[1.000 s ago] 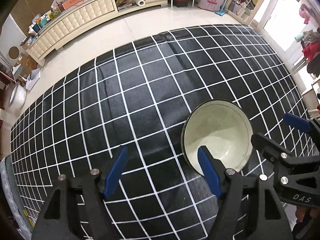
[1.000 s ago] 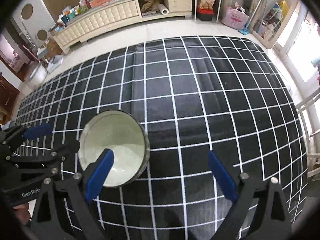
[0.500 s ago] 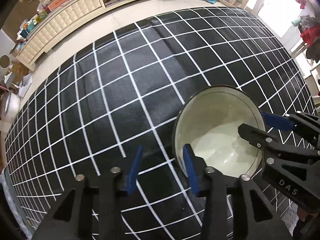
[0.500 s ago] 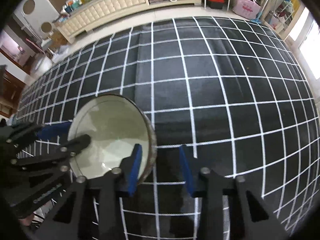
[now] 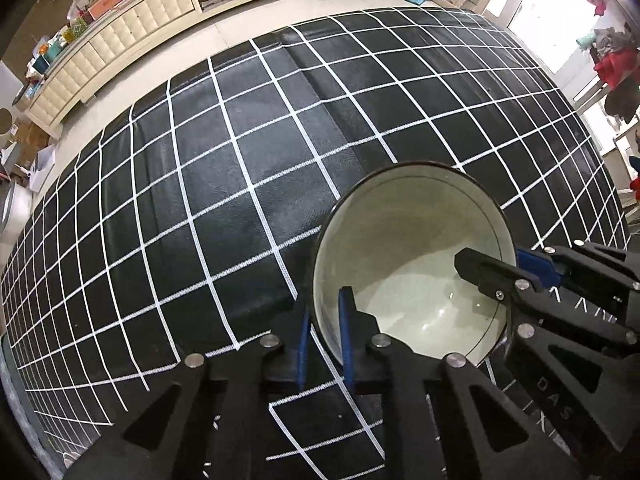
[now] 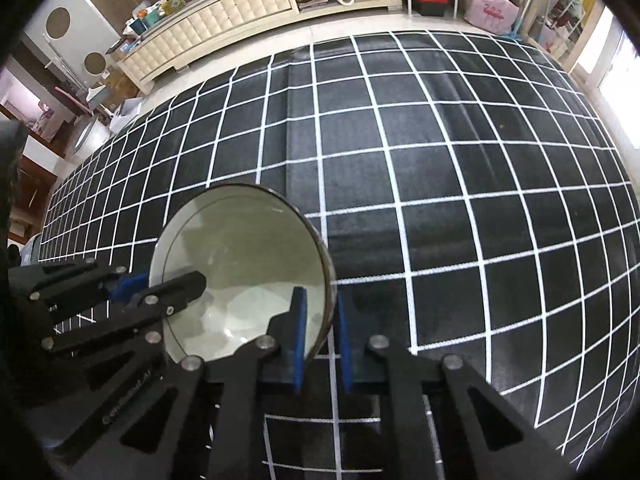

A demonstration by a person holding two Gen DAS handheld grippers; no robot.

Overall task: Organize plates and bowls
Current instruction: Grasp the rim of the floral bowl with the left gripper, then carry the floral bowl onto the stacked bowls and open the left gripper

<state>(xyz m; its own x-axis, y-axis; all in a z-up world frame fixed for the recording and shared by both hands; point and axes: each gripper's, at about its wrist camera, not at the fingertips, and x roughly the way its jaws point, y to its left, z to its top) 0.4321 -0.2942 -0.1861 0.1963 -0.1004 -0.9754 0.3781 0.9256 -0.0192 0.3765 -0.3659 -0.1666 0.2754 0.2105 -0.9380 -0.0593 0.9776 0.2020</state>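
Below, a black surface point(image 5: 240, 184) with a white grid fills both views. On it sits a pale bowl point(image 5: 412, 256) with a dark rim. The left hand-held gripper point(image 5: 324, 336) pinches the bowl's near-left rim; the right hand-held gripper point(image 6: 320, 332) is closing on the opposite rim, wall between its blue pads.

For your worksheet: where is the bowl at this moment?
The bowl sits on the black grid mat, low and right of centre in the left wrist view. The left tool pinches its near-left rim; the right tool is closing on the opposite rim.
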